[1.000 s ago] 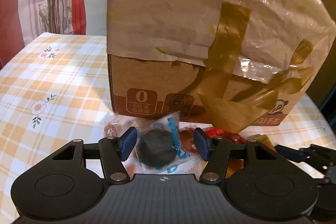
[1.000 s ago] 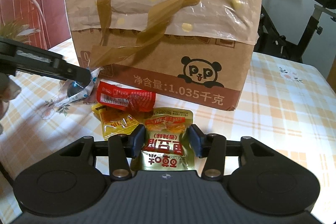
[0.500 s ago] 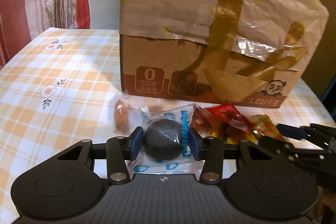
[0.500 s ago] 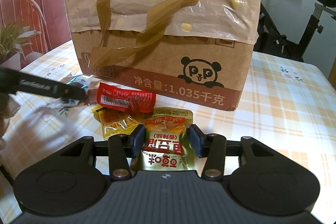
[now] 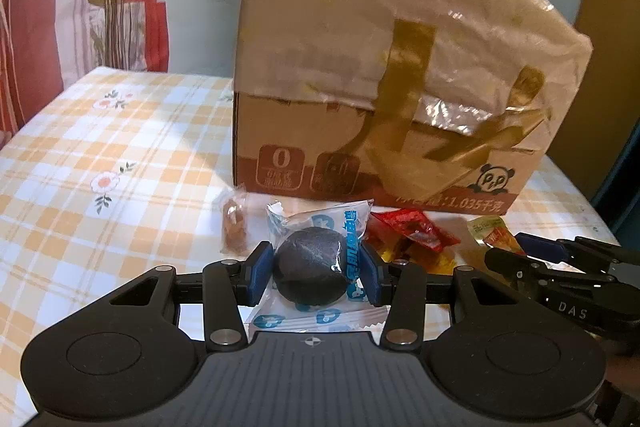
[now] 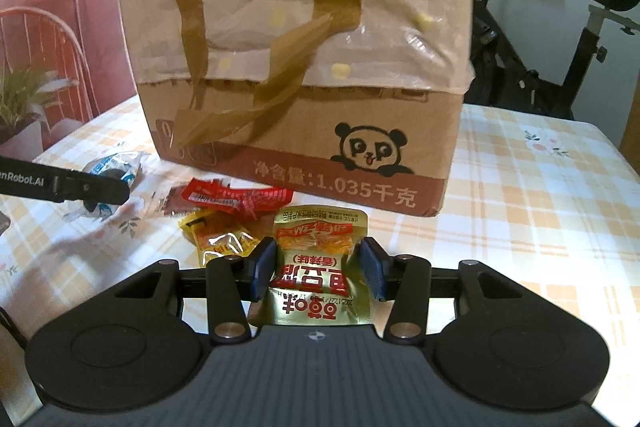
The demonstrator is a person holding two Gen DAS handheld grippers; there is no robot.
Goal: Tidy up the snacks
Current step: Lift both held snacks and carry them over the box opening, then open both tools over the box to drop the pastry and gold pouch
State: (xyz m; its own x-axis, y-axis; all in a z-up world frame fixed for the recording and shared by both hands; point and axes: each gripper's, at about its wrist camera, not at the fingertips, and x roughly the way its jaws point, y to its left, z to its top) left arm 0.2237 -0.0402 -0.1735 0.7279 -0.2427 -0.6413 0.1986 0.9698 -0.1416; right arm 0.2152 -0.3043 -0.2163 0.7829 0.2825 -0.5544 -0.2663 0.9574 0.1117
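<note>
A black round snack [image 5: 308, 259] in a clear blue-printed wrapper sits between the blue pads of my left gripper [image 5: 314, 271], which is shut on it just in front of the tall cardboard box [image 5: 400, 67]. My right gripper [image 6: 318, 269] is shut on a gold snack packet [image 6: 320, 239], low over the table. Between the two lie a red packet [image 6: 236, 197] and a yellow packet [image 6: 216, 235]. In the right wrist view, one left gripper finger [image 6: 80, 187] reaches in from the left, half hiding the wrapped black snack [image 6: 116, 163].
The box [image 6: 300, 27], draped in plastic and brown tape, stands on a checked tablecloth [image 5: 100, 147]. A small brown sweet in clear wrap [image 5: 234, 227] lies by its left corner. An exercise bike [image 6: 560, 27] stands behind the table at the right.
My left gripper's pads have closed onto the black snack, and it has drawn back from the box with it. The right gripper and its gold packet have not moved.
</note>
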